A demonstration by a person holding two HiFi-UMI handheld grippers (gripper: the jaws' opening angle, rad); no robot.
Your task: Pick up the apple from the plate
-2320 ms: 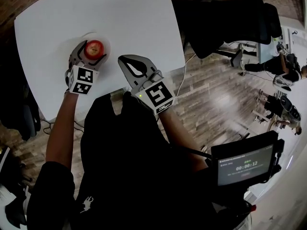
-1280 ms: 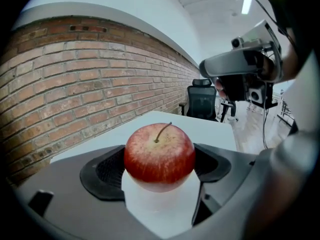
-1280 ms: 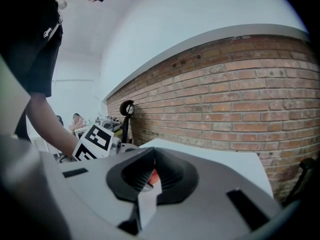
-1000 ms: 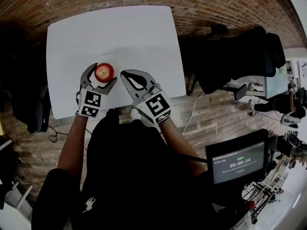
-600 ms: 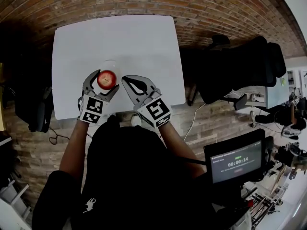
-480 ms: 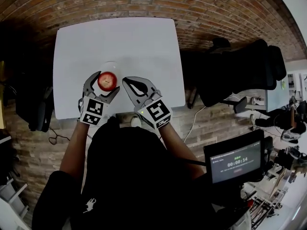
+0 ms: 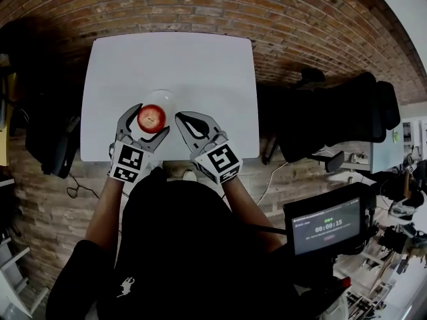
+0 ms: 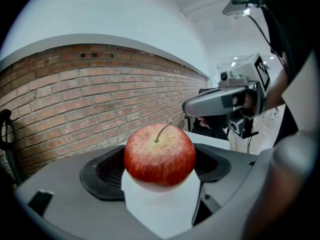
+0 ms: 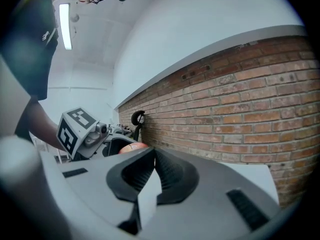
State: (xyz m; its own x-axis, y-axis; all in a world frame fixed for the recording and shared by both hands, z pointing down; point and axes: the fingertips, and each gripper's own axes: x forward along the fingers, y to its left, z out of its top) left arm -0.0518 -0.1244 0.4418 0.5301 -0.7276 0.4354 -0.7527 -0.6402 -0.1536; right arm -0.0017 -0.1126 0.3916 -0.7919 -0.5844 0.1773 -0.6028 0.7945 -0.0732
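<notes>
Worktop [image 7: 200, 65] stands white against brick wall [image 7: 300, 19]. Left tool [image 7: 151, 120] clamps apple [image 7: 152, 116]; right tool [image 7: 180, 118] closed, empty.

head – overhead, far | gripper views – level, close | shared: apple [image 8: 160, 154], seemingly

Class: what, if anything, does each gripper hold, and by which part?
Left gripper grips the apple by its opposite sides; right gripper holds nothing, jaws together.

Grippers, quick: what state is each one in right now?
Left gripper: closed on the apple.
Right gripper: closed, jaws together, holding nothing.
</notes>
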